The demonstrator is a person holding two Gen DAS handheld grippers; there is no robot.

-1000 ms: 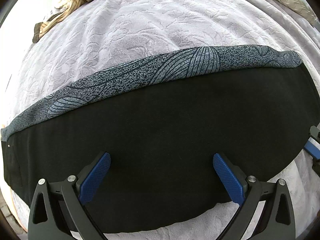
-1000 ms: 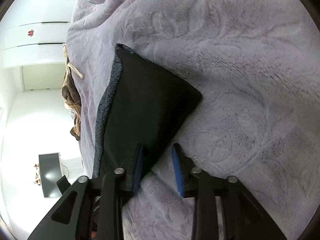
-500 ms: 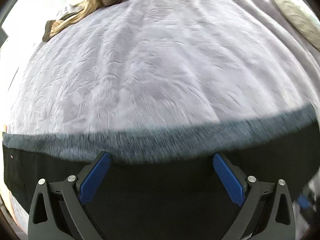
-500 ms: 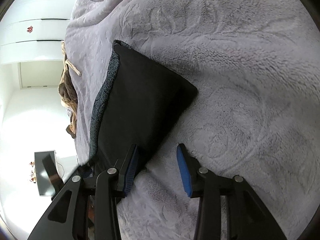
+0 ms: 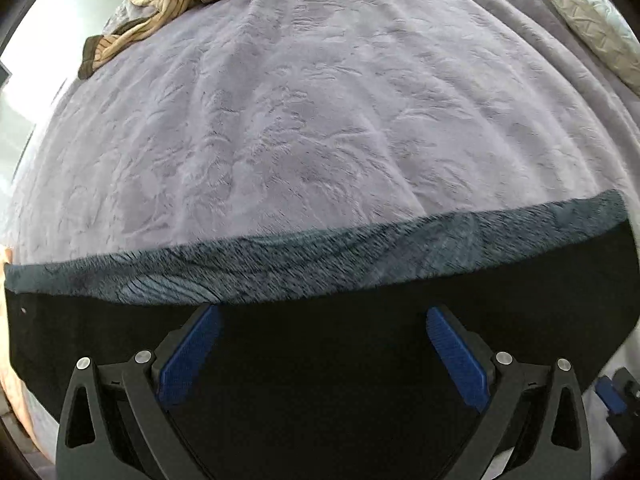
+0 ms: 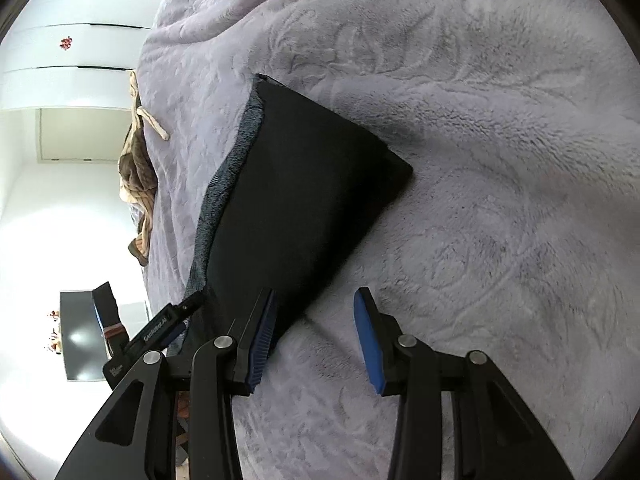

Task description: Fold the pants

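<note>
The folded pants [image 5: 328, 344] lie on the lilac bed cover, black on top with a grey patterned band [image 5: 320, 268] along the far edge. My left gripper [image 5: 324, 352] is open wide just above the black cloth, holding nothing. In the right wrist view the pants [image 6: 304, 200] form a dark folded slab. My right gripper [image 6: 314, 332] is open at the pants' near corner; its left finger [image 6: 262, 340] lies against the cloth edge, the right finger [image 6: 370, 344] over the bed cover. The left gripper's body [image 6: 160, 328] shows at the left.
The lilac fleece bed cover [image 5: 320, 120] fills the view. A brown-beige crumpled garment [image 5: 160, 4] lies at the far left edge of the bed, and it also shows in the right wrist view [image 6: 138, 176]. A pale textured pillow [image 5: 588, 16] lies at the far right. White cupboards [image 6: 60, 60] stand beyond.
My right gripper has opened and let go of the pants' corner. My left gripper's view has tilted up and drawn nearer, so the pants sit lower in frame.
</note>
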